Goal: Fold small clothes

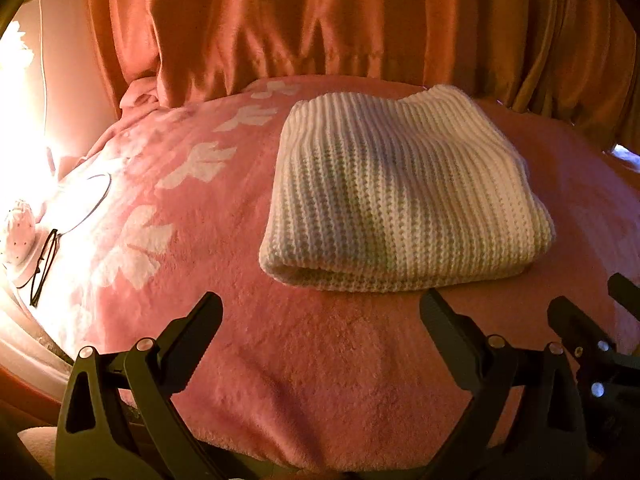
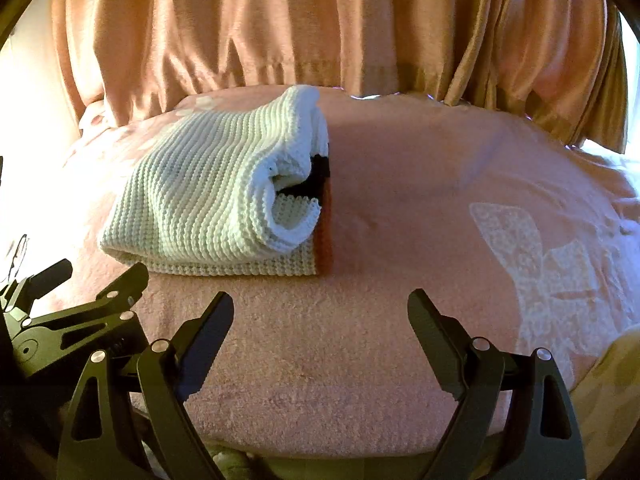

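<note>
A white ribbed knit garment (image 1: pixel 400 196) lies folded into a thick rectangle on a pink fleece blanket (image 1: pixel 312 360). In the right wrist view the garment (image 2: pixel 208 200) sits to the left, with its open rolled end and a dark band facing right. My left gripper (image 1: pixel 322 308) is open and empty, just in front of the garment's near folded edge. My right gripper (image 2: pixel 320 308) is open and empty, in front of the garment's near right corner. Each gripper also shows at the edge of the other's view.
Orange curtains (image 1: pixel 320 28) hang right behind the blanket. A bright lamp (image 1: pixel 16 120), a white round object and a pair of glasses (image 1: pixel 44 264) are at the left. The blanket (image 2: pixel 440 200) stretches to the right with white flower prints (image 2: pixel 548 272).
</note>
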Available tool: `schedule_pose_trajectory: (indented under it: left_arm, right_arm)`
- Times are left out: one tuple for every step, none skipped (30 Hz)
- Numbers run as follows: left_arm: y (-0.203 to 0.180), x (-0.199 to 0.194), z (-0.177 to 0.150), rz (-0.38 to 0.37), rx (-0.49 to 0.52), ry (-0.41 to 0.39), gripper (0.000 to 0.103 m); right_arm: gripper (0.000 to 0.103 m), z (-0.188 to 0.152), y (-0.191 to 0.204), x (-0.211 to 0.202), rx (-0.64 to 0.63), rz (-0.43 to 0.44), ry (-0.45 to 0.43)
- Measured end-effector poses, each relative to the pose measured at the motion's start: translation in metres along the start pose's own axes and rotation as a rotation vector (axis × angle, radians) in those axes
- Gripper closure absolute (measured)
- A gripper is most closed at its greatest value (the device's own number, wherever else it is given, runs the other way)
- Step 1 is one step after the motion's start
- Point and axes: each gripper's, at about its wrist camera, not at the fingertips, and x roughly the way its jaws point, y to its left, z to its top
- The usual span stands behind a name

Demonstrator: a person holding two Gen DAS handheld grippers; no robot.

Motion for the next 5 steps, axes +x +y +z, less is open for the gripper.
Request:
schedule_pose_trajectory:
  left_arm:
    - [0.0010, 0.0005, 0.0003, -0.002, -0.004, 0.002, 0.006]
    - [0.0006, 0.0006, 0.0003, 0.002, -0.006, 0.004, 0.006]
    - [0.0001, 0.0009, 0.0005, 0.006, -0.005, 0.005, 0.006]
    - [0.0007, 0.0013, 0.0005, 0.009, -0.005, 0.005, 0.006]
    - [0.0004, 0.0013, 0.0010, 0.009, -0.004, 0.006, 0.006]
  right_arm:
    - [0.017, 0.0001, 0.0002, 0.0002, 0.000, -0.001, 0.000]
    - [0.017, 0.0002, 0.0007, 0.0005, 0.000, -0.002, 0.000]
    - [0.017, 0.0010, -0.0006, 0.0011, 0.000, 0.000, 0.000]
    - [0.017, 0.0013, -0.0019, 0.0016, -0.003, 0.003, 0.000]
    - [0.017, 0.0015, -0.0009, 0.0020, -0.005, 0.003, 0.001]
